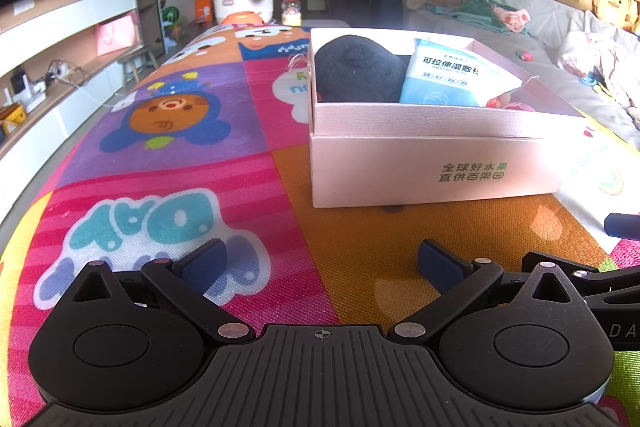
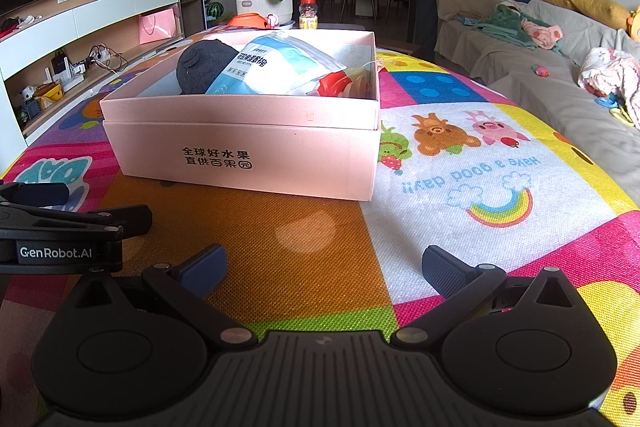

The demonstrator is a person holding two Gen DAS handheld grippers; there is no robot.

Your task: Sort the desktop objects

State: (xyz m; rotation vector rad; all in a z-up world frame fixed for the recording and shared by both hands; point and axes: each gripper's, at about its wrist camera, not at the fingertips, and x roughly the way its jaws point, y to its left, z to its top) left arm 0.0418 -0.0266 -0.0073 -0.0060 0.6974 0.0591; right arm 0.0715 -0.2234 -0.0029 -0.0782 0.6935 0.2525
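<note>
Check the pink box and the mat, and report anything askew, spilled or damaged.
Nothing stands out. The pink box sits flat on the mat with no visible damage. The dark sock and blue-white packet lie loosely piled inside, leaning on each other but contained. Nothing has spilled onto the mat.

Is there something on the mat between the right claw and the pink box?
Nothing visible. Only bare mat lies between the open right claw and the box. The left claw sits off to the side, not in the path.
</note>
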